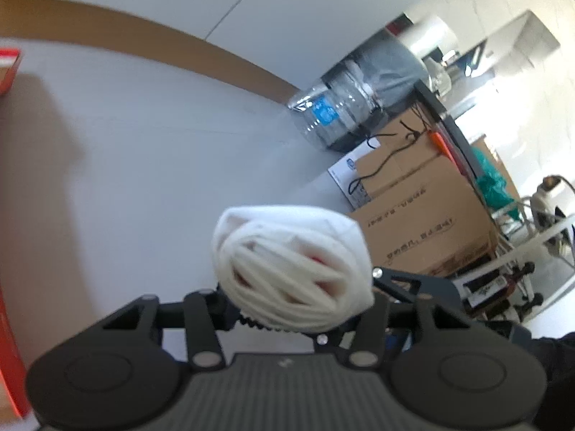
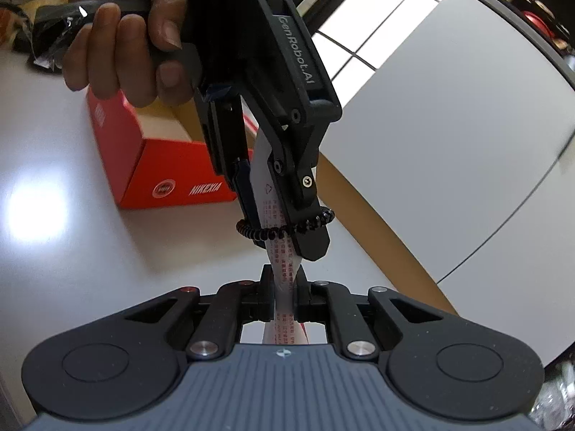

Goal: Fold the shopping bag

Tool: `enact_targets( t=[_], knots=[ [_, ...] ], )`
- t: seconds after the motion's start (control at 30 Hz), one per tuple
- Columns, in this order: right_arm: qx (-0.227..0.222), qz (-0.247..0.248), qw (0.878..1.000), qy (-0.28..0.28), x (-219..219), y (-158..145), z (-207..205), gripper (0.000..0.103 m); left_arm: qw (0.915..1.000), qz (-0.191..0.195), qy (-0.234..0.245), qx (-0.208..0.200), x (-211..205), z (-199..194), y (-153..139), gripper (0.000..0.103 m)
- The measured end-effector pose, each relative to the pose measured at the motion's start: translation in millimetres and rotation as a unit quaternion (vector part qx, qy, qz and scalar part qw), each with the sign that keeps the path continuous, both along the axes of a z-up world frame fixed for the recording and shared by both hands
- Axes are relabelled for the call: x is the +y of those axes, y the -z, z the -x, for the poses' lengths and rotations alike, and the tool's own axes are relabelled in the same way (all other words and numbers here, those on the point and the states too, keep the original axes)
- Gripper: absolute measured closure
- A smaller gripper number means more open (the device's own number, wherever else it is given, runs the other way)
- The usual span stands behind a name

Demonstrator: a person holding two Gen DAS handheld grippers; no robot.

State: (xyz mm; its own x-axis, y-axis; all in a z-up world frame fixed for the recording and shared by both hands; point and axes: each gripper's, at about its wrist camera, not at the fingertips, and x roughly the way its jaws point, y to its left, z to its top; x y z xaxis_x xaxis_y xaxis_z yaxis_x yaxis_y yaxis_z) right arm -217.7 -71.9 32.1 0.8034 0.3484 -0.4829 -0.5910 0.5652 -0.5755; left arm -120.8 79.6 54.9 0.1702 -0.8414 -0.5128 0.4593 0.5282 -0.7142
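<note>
Bag [image 2: 284, 269] was one; our two tools both clamped it, right tool [image 2: 284, 298] nearly together, left tool [image 2: 287, 237] wider.

Both views are bright and daylit, with strong fisheye curvature: the table edge [image 1: 201, 54] bows into an arc and dark vignette fills the upper corners. In the left wrist view, the background at right is overexposed and the whole frame is softly motion-blurred; a broad soft shadow [image 1: 46, 122] falls on the tabletop at left. In the right wrist view focus is sharper, and a round specular glare [image 2: 36, 212] lies on the white table beside the red box [image 2: 169, 176].
</note>
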Motion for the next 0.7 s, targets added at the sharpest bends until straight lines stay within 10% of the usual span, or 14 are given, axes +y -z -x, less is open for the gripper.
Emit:
enact_targets(
  t=[0.7],
  knots=[
    [-0.032, 0.059, 0.998, 0.017, 6.0, 10.5, -5.2, 0.087, 0.9969, 0.034, -0.047, 0.053, 2.0, -17.8, 16.5, 0.058]
  ],
)
